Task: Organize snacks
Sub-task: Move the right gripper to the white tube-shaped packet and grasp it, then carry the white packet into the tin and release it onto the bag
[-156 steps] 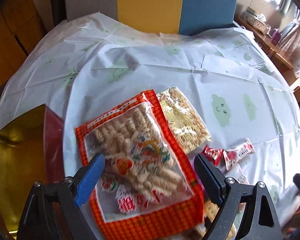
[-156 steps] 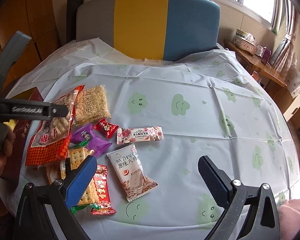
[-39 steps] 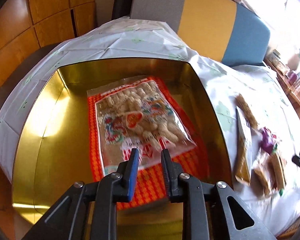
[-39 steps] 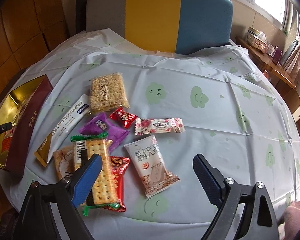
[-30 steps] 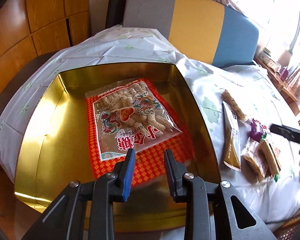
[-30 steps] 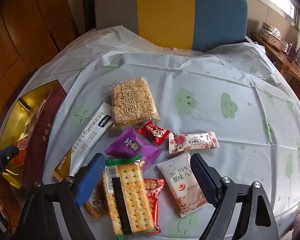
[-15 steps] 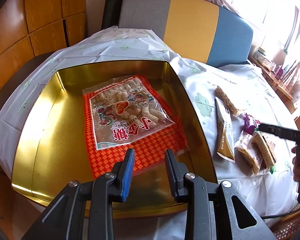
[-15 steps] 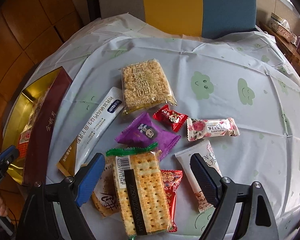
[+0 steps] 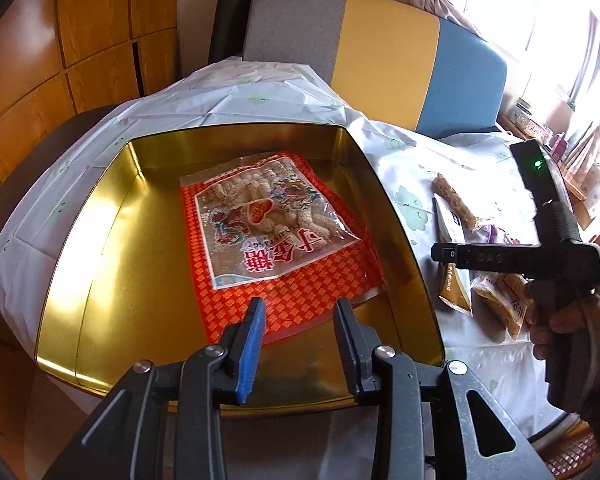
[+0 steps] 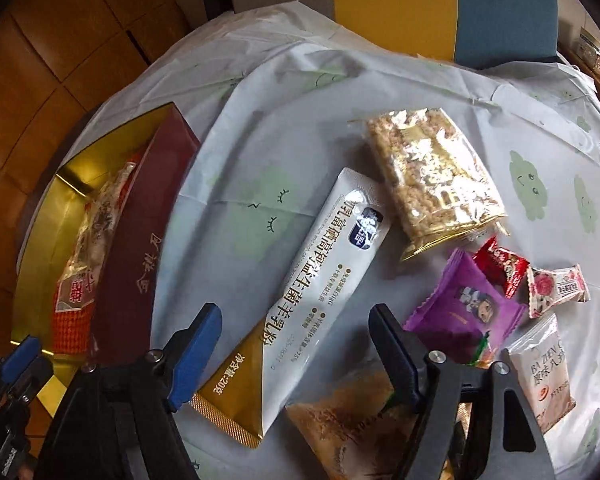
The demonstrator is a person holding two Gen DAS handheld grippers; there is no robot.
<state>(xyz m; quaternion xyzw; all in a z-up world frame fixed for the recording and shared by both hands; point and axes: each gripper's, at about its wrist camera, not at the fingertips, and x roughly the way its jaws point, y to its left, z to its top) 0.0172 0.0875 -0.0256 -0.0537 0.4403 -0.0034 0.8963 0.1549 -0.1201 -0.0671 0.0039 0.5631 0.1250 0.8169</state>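
A gold tin [image 9: 100, 240] holds a red bag of puffed snacks [image 9: 268, 224] lying flat. My left gripper [image 9: 300, 312] hovers over the tin's near edge; its jaws are opening a little and nothing is between them. In the right wrist view my right gripper [image 10: 294, 320] points down over a long white-and-gold packet [image 10: 320, 280]. Its jaws are closing, with the packet's gold end between the fingers [image 10: 204, 328], and the pads stand apart from it. A brownish packet [image 10: 348, 420] lies under the right finger.
Beside the long packet lie a rice-cracker block [image 10: 432, 176], a purple packet [image 10: 464, 304], a red candy [image 10: 500, 268], a pink-and-white candy [image 10: 556, 288] and a white packet [image 10: 540, 372]. The tin's maroon wall [image 10: 140, 248] stands left of them. A hand [image 9: 560, 320] holds the right gripper. A chair stands behind the table.
My right gripper has moved left and down from over the crackers to over the long white-and-gold packet, and its jaws have narrowed. The left gripper's jaws have widened slightly.
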